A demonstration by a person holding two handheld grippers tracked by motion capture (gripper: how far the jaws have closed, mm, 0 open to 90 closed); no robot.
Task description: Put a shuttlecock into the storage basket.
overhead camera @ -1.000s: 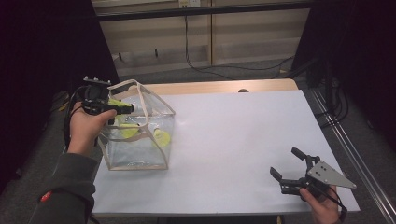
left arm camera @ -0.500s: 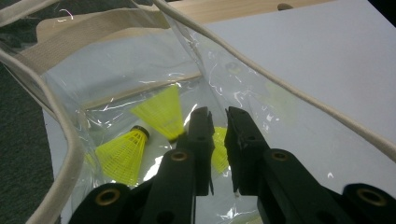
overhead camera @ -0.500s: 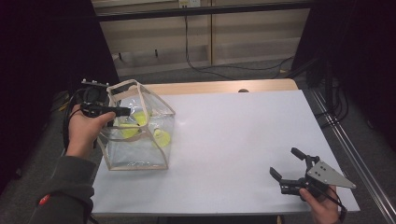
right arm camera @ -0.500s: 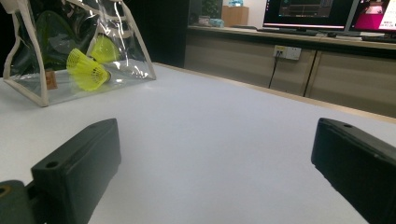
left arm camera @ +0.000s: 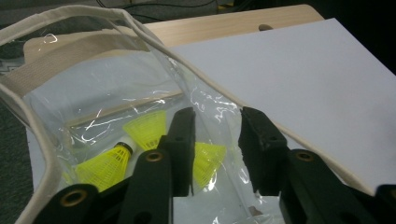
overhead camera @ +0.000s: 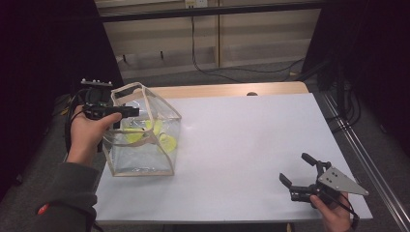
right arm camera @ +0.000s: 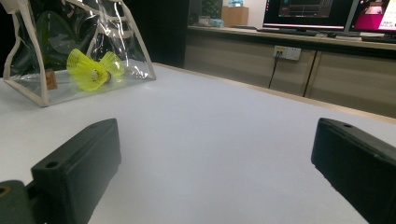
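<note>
A clear bag with cream trim (overhead camera: 145, 159) stands on the left of the white tabletop (overhead camera: 251, 140). Three yellow shuttlecocks (overhead camera: 138, 134) lie inside it, also in the left gripper view (left arm camera: 105, 164) and far off in the right gripper view (right arm camera: 91, 70). My left gripper (overhead camera: 134, 112) hovers at the bag's mouth (left arm camera: 70, 14). Its jaws (left arm camera: 217, 116) have just been opening, and nothing is pressed between the pads. My right gripper (overhead camera: 295, 168) rests near the front right edge of the table, open and empty (right arm camera: 219, 135).
The wooden table edge (overhead camera: 217, 90) shows behind the white top. A cabinet with cables (overhead camera: 208, 43) stands beyond it. Monitors (right arm camera: 327, 14) sit on a counter in the right gripper view. A metal rail (overhead camera: 367, 159) runs along the right side.
The yellow shuttlecock seen at the left gripper's jaws earlier now lies in the bag with the others. The left jaws have parted. The right gripper has not moved.
</note>
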